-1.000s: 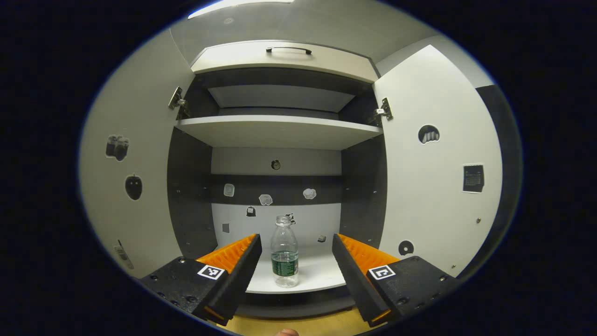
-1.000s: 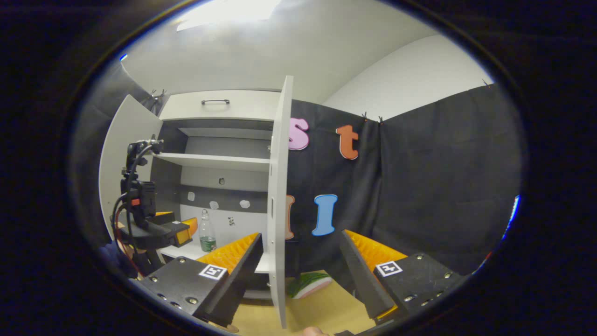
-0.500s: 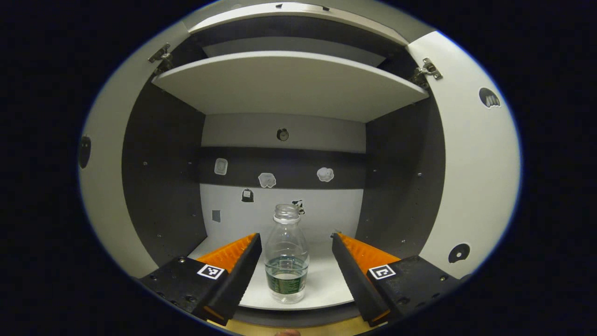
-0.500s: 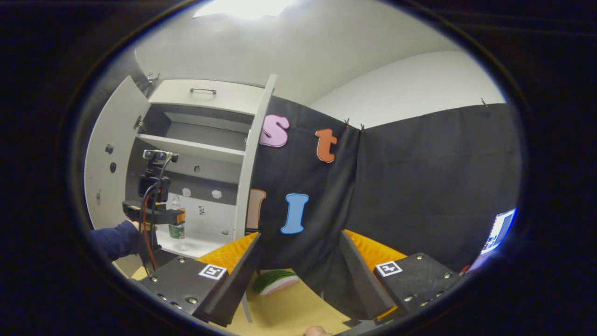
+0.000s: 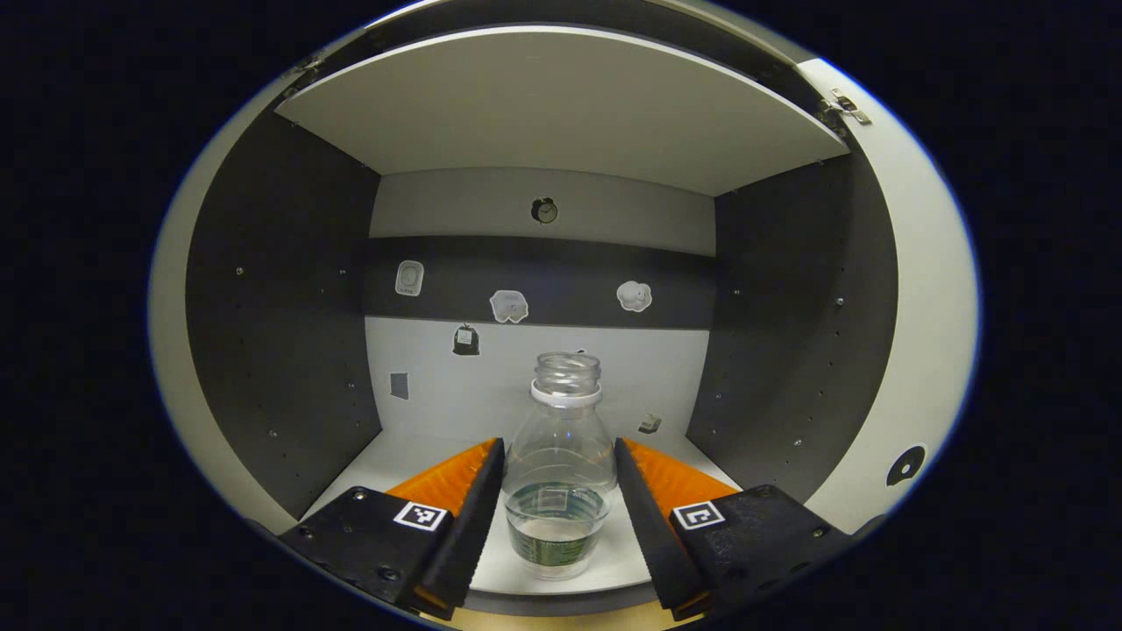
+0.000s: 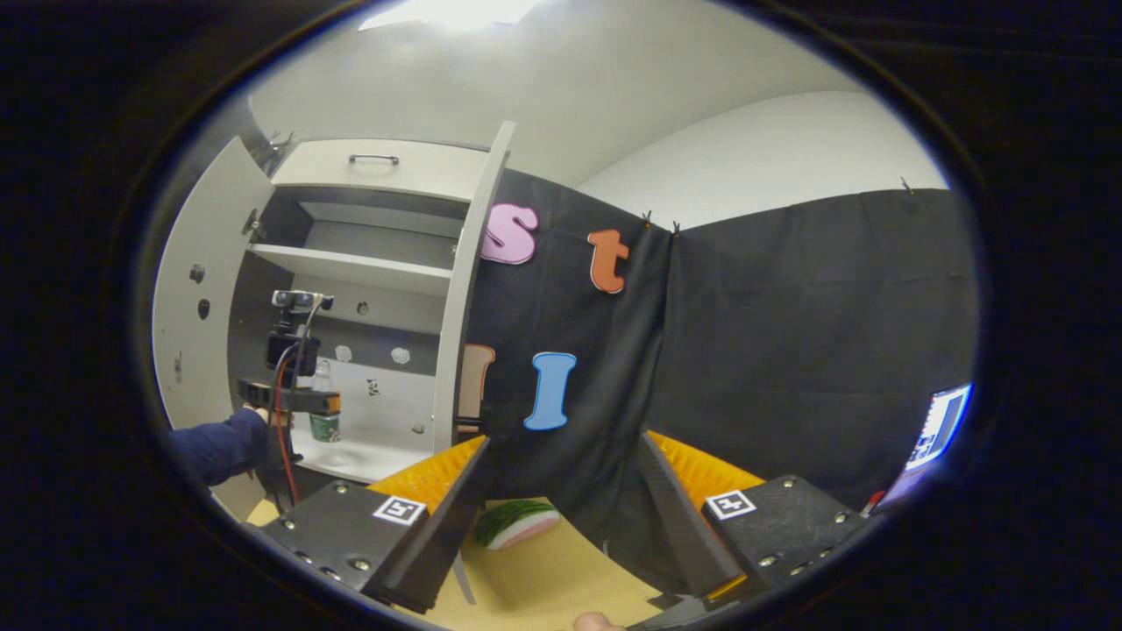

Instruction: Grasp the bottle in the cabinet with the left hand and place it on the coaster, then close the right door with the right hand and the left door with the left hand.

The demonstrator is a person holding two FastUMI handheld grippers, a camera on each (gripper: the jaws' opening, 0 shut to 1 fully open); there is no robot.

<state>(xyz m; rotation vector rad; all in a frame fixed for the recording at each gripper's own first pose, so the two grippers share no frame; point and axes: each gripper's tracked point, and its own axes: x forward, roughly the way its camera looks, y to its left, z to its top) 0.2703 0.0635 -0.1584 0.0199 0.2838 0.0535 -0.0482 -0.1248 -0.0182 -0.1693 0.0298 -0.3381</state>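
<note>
A clear plastic bottle (image 5: 561,473) with a green label and a little water, no cap, stands on the cabinet's lower shelf (image 5: 412,456). My left gripper (image 5: 558,443) is open, its fingers close on either side of the bottle's body; I cannot tell whether they touch it. In the right gripper view the same bottle (image 6: 324,422) stands in the cabinet with the left gripper (image 6: 289,399) at it. My right gripper (image 6: 563,438) is open and holds nothing, above the wooden table (image 6: 543,578). Both doors stand open: left door (image 6: 188,289), right door (image 6: 465,289).
An upper shelf (image 5: 561,105) runs above the bottle, and the cabinet's dark side walls (image 5: 280,307) flank it. A green-and-pink piece shaped like a melon slice (image 6: 517,523) lies on the table below the right door. A dark sleeve (image 6: 215,447) reaches toward the cabinet. A screen (image 6: 933,434) glows far right.
My left gripper has moved forward into the cabinet until its fingers flank the bottle, and the gap between them has narrowed. The right gripper view has swung slightly to the right.
</note>
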